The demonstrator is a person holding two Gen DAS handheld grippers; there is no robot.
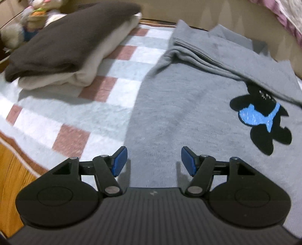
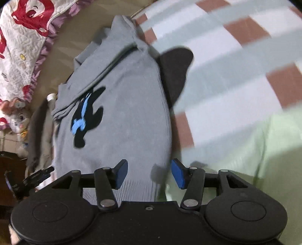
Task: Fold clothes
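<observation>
A grey sweater [image 1: 188,105] with a black and blue cartoon print [image 1: 262,120] lies flat on a checked blanket [image 1: 56,120]. One sleeve is folded across its upper part. My left gripper [image 1: 153,160] is open and empty, low over the sweater's lower left part. In the right wrist view the same sweater [image 2: 122,113] shows its print [image 2: 86,116]. My right gripper [image 2: 149,174] is open and empty, straddling the sweater's lower right edge. The left gripper [image 2: 30,179] shows at the far left there.
A folded stack with a dark brown garment [image 1: 71,37] over a cream one [image 1: 83,75] sits at the back left. Plush toys [image 1: 37,15] lie behind it. A red and white quilt [image 2: 20,47], a pale green cloth [image 2: 254,150] and a dark patch [image 2: 175,73] beside the sweater show too.
</observation>
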